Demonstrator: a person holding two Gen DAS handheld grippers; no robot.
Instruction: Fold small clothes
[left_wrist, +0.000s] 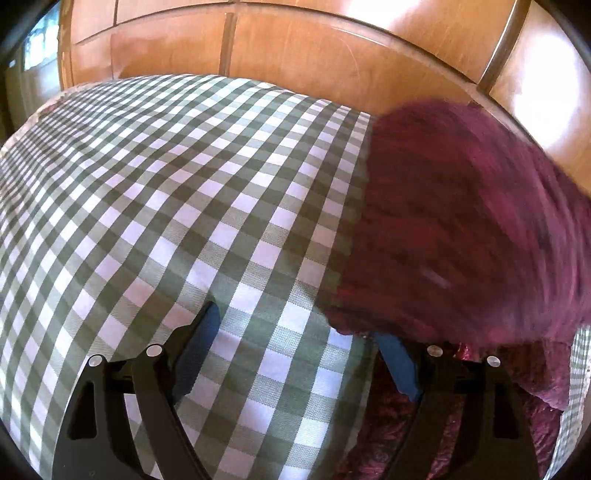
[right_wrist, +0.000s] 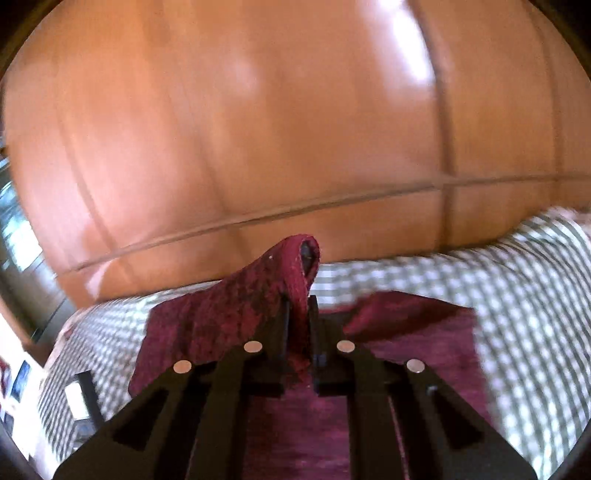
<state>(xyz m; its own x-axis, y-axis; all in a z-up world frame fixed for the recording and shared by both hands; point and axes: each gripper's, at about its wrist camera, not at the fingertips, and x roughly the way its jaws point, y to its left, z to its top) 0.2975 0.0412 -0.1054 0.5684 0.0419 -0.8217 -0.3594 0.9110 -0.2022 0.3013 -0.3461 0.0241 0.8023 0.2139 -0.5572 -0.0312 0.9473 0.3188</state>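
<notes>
Maroon garment (right_wrist: 417, 332) on gingham-covered table (left_wrist: 166, 192)

No text, label, brand, number or sign can be read in either view; small pictures or cards (right_wrist: 16, 380) at the lower left edge of the right wrist view are too blurred for anything on them to be made out

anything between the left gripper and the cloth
Nothing visible. The left gripper is open over bare checked tablecloth, and the maroon cloth already lies against its right finger. The right gripper is shut on a cloth edge.
</notes>
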